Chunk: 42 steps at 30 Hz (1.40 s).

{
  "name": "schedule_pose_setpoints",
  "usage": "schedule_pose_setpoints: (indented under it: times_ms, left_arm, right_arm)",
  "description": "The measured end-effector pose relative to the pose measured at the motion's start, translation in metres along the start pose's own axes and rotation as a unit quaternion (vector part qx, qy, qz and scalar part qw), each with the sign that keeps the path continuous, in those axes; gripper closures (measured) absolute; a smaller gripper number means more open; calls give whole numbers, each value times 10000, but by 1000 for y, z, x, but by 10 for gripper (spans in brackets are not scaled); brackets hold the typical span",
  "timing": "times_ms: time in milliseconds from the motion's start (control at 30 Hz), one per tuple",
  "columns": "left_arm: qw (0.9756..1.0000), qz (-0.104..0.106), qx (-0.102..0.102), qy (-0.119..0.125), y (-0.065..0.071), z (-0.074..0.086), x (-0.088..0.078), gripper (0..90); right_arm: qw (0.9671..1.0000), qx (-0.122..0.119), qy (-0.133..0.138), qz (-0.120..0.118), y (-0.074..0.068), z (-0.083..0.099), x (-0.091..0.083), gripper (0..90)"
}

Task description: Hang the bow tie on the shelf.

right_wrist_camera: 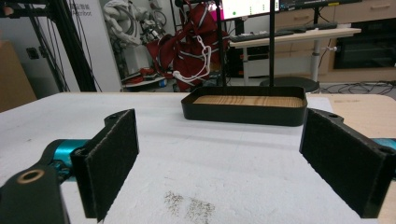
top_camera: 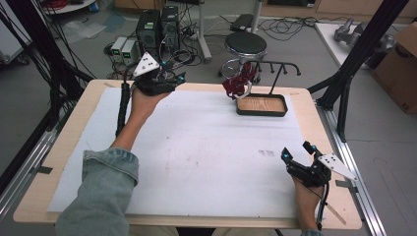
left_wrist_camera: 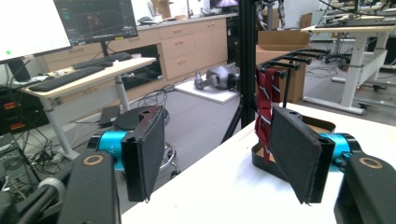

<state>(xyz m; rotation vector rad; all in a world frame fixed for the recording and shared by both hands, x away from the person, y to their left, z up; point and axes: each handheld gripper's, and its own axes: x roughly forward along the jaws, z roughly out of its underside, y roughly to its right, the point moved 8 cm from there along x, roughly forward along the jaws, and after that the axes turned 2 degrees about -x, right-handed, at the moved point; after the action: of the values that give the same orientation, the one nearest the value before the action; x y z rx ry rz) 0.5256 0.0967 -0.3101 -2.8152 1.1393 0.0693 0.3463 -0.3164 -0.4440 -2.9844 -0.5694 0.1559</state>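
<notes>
Dark red striped neckties (top_camera: 238, 82) hang bunched from the black rack (top_camera: 275, 69) at the table's far edge, while the left gripper (top_camera: 173, 74) near them and right gripper (top_camera: 295, 151) at the near corner both gape wide, empty.

- Black round stool (top_camera: 245, 43) on the floor at 12 o'clock, beyond the table's far edge.
- Two black computer towers (top_camera: 158, 27) at 11 o'clock, cables tangled beside them.
- Cardboard box (top_camera: 399, 66) at 2 o'clock, off the table.
- Monitor (left_wrist_camera: 93, 18) and keyboards (left_wrist_camera: 65, 77) on a desk, in the left gripper view.
</notes>
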Motion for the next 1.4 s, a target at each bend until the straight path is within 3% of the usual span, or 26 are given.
schedule_pose_setpoints:
  times_ms: [133,367,567,900,1400]
  left_arm:
    - [9999,-111,-5,11,-1,0,-17,299]
    - [9999,-122,-1,111,6,3,-53,258]
    - [9996,-275,29,103,13,16,-90,241]
    - [9974,-711,-151,13,19,52,-140,216]
    - [9924,-1135,-354,-303,28,113,-185,214]
  right_arm:
    - [10000,-7,15,3,0,0,0,109]
    - [10000,-11,15,-5,0,0,0,109]
    - [10000,-15,20,-1,0,0,1,109]
    - [10000,7,9,-3,0,0,0,109]
    - [10000,7,3,-1,0,0,0,108]
